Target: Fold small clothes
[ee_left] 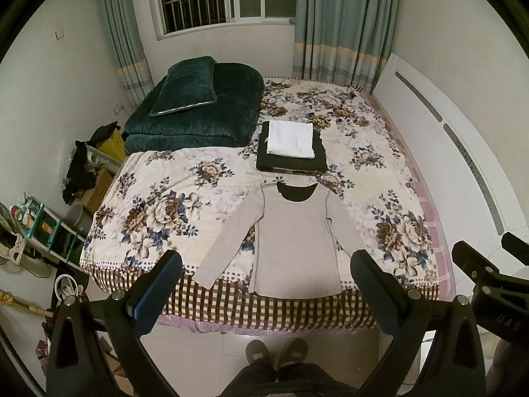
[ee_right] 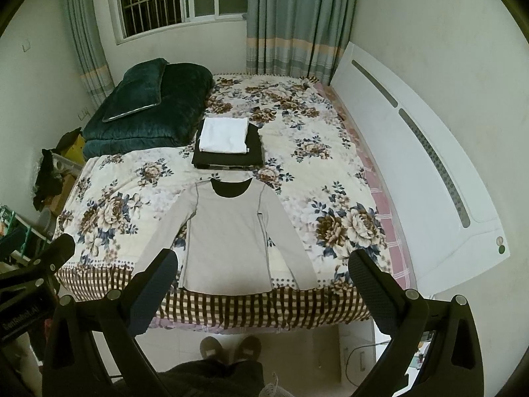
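Observation:
A beige long-sleeved shirt [ee_left: 292,235] with a dark neckline lies flat, sleeves spread, near the front edge of the floral bed; it also shows in the right wrist view [ee_right: 228,235]. Behind it sits a stack of folded clothes: a white piece [ee_left: 291,139] on a black piece [ee_left: 291,162], also in the right wrist view [ee_right: 226,135]. My left gripper [ee_left: 264,284] is open and empty, held above the bed's front edge. My right gripper [ee_right: 263,284] is open and empty too, beside it; part of it shows at the far right of the left view [ee_left: 489,274].
A folded dark green quilt with a pillow [ee_left: 195,106] lies at the bed's back left. A white headboard [ee_left: 446,139] runs along the right. Boxes, shelves and clutter [ee_left: 49,225] crowd the floor at left. The person's feet [ee_left: 277,354] stand at the bed's foot.

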`<state>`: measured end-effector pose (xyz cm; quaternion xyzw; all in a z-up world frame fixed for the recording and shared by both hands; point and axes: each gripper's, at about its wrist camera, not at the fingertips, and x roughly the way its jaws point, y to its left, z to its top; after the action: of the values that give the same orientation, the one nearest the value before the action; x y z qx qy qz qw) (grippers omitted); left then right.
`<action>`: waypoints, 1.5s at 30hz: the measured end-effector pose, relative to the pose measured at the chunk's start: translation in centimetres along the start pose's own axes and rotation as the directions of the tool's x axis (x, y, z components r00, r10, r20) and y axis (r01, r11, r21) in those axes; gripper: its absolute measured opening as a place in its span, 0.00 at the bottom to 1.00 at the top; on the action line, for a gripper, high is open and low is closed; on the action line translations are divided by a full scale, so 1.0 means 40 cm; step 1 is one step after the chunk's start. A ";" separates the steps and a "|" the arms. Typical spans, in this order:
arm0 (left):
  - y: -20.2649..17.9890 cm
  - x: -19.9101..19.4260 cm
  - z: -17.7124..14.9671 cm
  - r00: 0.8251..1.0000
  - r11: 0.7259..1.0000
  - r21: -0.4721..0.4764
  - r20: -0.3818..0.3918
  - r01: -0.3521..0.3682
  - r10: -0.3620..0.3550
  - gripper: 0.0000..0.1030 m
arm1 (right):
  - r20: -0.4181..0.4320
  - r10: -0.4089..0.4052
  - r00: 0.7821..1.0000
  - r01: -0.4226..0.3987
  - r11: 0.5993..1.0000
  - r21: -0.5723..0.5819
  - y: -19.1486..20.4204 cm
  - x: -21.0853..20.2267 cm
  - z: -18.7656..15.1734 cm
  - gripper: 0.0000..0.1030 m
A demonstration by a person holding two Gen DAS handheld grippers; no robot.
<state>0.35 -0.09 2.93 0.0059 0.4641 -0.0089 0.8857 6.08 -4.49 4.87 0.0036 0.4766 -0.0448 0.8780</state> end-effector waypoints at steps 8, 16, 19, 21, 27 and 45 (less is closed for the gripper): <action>0.000 -0.004 0.007 1.000 1.000 -0.001 0.003 0.001 -0.001 1.00 | 0.003 0.001 1.000 -0.001 1.000 -0.002 0.000 -0.008 0.004 1.00; -0.006 -0.007 0.025 1.000 1.000 -0.002 0.007 0.002 -0.002 1.00 | 0.006 0.002 1.000 -0.001 1.000 -0.002 0.004 -0.016 0.007 1.00; -0.006 -0.007 0.023 1.000 1.000 0.000 0.008 0.003 -0.003 1.00 | 0.007 0.002 1.000 -0.002 1.000 -0.001 0.014 -0.029 0.026 1.00; -0.004 -0.007 0.023 1.000 1.000 0.000 0.010 0.003 -0.003 1.00 | 0.008 0.005 1.000 -0.005 1.000 0.000 0.011 -0.028 0.026 1.00; -0.007 -0.003 0.036 1.000 1.000 0.001 0.015 0.004 -0.004 1.00 | 0.009 0.005 1.000 -0.005 1.000 0.001 0.016 -0.037 0.033 1.00; -0.008 -0.002 0.042 1.000 1.000 0.002 0.019 0.009 -0.009 1.00 | 0.012 0.011 1.000 -0.011 1.000 0.002 0.021 -0.047 0.047 1.00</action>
<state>1.70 -0.43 3.94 0.0045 0.4555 -0.0136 0.8901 6.69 -3.59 7.43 0.0070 0.4710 -0.0405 0.8812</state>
